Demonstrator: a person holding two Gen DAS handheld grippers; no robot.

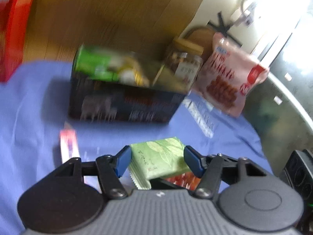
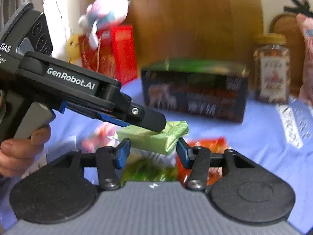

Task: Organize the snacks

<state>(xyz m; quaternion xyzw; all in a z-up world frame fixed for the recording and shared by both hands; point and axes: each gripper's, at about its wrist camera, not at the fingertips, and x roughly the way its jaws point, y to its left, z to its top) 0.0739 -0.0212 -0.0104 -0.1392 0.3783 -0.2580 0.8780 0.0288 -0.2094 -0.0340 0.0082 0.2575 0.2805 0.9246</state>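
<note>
Left claw (image 1: 157,161) hiding orange packet (image 1: 183,180)

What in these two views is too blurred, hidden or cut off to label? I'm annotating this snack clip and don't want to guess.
- Dark box: motion blur makes its print unreadable in both wrist views.
- Jar: its label is blurred in the right wrist view.
- Orange packet: partly hidden by the right gripper.
- Red box: cut off by the left wrist view's edge.
- Green packet in the left gripper: its small writing is illegible.
</note>
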